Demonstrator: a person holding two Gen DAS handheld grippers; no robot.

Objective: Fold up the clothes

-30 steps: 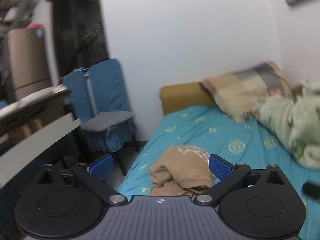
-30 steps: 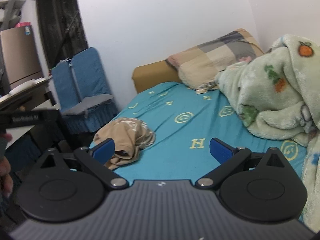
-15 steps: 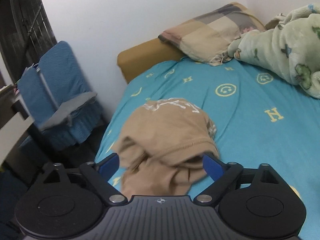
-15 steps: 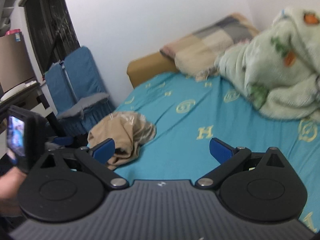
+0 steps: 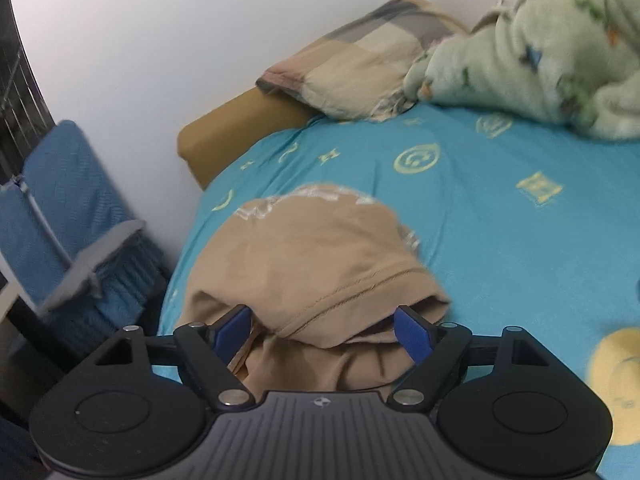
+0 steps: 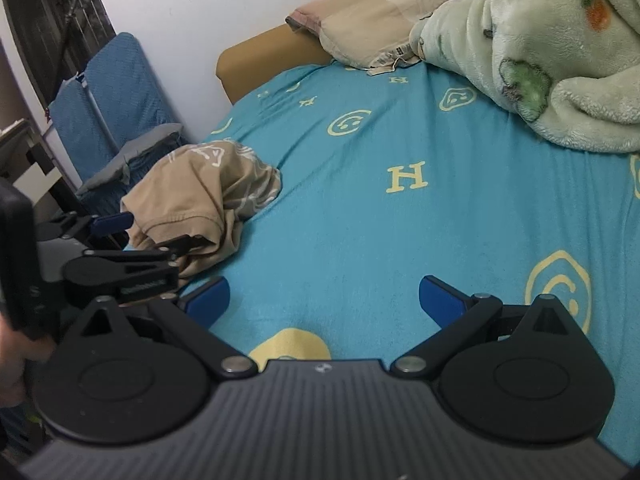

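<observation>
A crumpled tan garment [image 5: 312, 264] with a pale print lies at the near left edge of the bed's turquoise sheet [image 5: 500, 240]. My left gripper [image 5: 322, 332] is open, its blue fingertips straddling the garment's near hem, with cloth between them. In the right wrist view the garment [image 6: 196, 192] lies to the left and the left gripper [image 6: 160, 236] reaches into its near edge. My right gripper [image 6: 324, 300] is open and empty over bare sheet [image 6: 400, 220], to the right of the garment.
A green fleece blanket [image 6: 540, 52] is heaped at the far right of the bed, beside a checked pillow [image 6: 372, 20] and a tan headboard [image 6: 264, 56]. Blue folding chairs [image 5: 60, 220] stand off the bed's left edge.
My left gripper has moved forward and down onto the tan garment, which now fills the space between its fingers. My right gripper has tilted down toward the sheet. Both stay open.
</observation>
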